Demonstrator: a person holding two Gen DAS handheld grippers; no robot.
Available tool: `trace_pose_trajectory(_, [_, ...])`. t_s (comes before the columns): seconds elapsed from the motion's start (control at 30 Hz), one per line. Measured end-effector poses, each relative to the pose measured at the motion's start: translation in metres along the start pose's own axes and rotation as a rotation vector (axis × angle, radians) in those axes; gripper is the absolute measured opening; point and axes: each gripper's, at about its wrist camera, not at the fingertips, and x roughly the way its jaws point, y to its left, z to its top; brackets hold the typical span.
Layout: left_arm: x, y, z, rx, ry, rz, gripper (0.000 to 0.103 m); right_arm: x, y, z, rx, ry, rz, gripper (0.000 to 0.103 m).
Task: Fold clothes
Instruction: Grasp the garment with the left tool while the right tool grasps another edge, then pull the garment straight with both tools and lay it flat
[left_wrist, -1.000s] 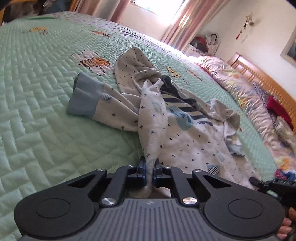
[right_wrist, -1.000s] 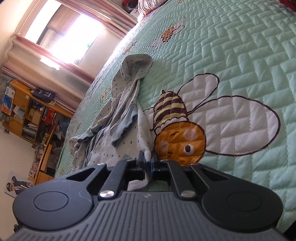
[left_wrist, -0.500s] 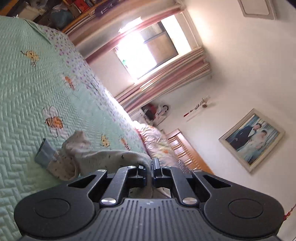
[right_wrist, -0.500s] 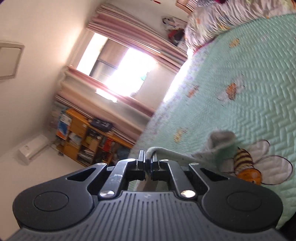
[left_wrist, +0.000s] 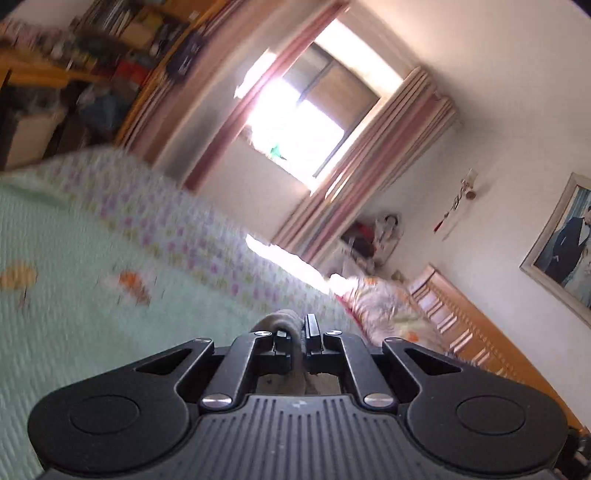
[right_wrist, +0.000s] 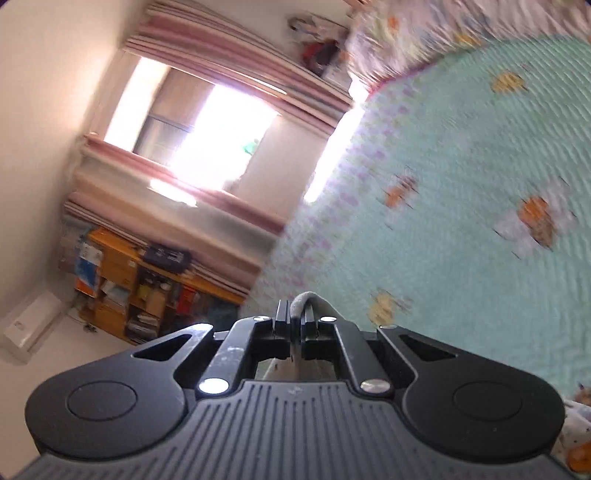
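While both tongs (left_wrist: 295, 334) (right_wrist: 295, 320) pinch grey garment (left_wrist: 282, 318) folds, blur hides the rest above the quilt (right_wrist: 461, 258)

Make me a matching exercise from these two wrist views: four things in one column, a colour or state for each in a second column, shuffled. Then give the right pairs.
Things
1. left claw
2. quilt
3. headboard
4. curtains

Colours or states
A. pink and cream stripes
B. mint green with orange bee prints
C. shut on a fold of grey garment
D. orange-brown wood

Pairs: 1-C, 2-B, 3-D, 4-A

The right claw is likewise shut on a fold of the garment; most of the cloth hangs out of view below both claws.
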Motion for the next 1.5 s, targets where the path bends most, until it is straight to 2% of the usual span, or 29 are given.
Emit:
trace_pose_trajectory(0.1, [-0.016,-0.057,0.076,0.098,-0.149,-0.042,0.006,-0.003,0.093,0.045,-0.108,-0.1,0.161,0.005])
trace_pose_trajectory(0.13, [-0.022,-0.071,0.09,0.13,-0.179,-0.054,0.006,-0.007,0.117,0.056,-0.143,-0.123,0.195,0.005])
trace_pose_trajectory(0.23, [-0.041,-0.091,0.11,0.185,-0.238,-0.069,0.007,-0.016,0.149,0.076,-0.202,-0.167,0.24,0.005])
trace_pose_trajectory(0.3, [-0.053,-0.09,0.107,0.199,-0.25,-0.071,0.007,-0.022,0.144,0.08,-0.201,-0.172,0.257,0.005])
trace_pose_trajectory(0.4, [-0.064,-0.062,0.066,0.196,-0.202,-0.05,0.007,-0.03,0.12,0.062,-0.223,-0.139,0.264,0.005])
trace_pose_trajectory(0.47, [-0.081,-0.031,0.019,0.213,-0.157,-0.03,0.007,-0.035,0.096,0.039,-0.245,-0.092,0.256,0.005])
trace_pose_trajectory(0.53, [-0.103,0.004,-0.038,0.217,-0.103,-0.015,0.008,-0.043,0.059,0.002,-0.268,-0.015,0.224,0.005])
trace_pose_trajectory(0.6, [-0.118,0.043,-0.104,0.198,-0.011,0.014,0.008,-0.058,0.014,-0.043,-0.31,0.065,0.154,0.005])
trace_pose_trajectory(0.7, [-0.139,0.102,-0.205,0.198,0.138,0.097,0.008,-0.082,-0.069,-0.116,-0.326,0.205,0.026,0.005])
trace_pose_trajectory(0.77, [-0.146,0.143,-0.262,0.149,0.25,0.143,0.008,-0.094,-0.123,-0.162,-0.293,0.289,-0.08,0.005])
trace_pose_trajectory(0.83, [-0.154,0.175,-0.307,0.079,0.333,0.198,0.008,-0.106,-0.166,-0.197,-0.261,0.332,-0.202,0.005])
trace_pose_trajectory(0.9, [-0.158,0.197,-0.329,0.027,0.377,0.23,0.008,-0.123,-0.196,-0.218,-0.181,0.343,-0.255,0.005])
trace_pose_trajectory(0.97, [-0.161,0.218,-0.349,-0.021,0.413,0.256,0.01,-0.136,-0.21,-0.23,-0.153,0.329,-0.282,0.005])
trace_pose_trajectory(1.07, [-0.166,0.233,-0.351,-0.061,0.392,0.243,0.013,-0.142,-0.22,-0.236,-0.146,0.335,-0.301,0.005])
trace_pose_trajectory(1.17, [-0.177,0.229,-0.351,-0.065,0.384,0.229,0.016,-0.143,-0.228,-0.238,-0.166,0.351,-0.318,0.006])
trace_pose_trajectory(1.23, [-0.185,0.226,-0.352,-0.069,0.376,0.22,0.024,-0.144,-0.232,-0.237,-0.17,0.355,-0.321,0.006])
trace_pose_trajectory(1.3, [-0.197,0.23,-0.351,-0.093,0.349,0.224,0.039,-0.148,-0.237,-0.233,-0.172,0.349,-0.332,0.007])
trace_pose_trajectory(1.5, [-0.232,0.244,-0.338,-0.197,0.247,0.276,0.051,-0.173,-0.243,-0.211,-0.157,0.257,-0.367,0.011])
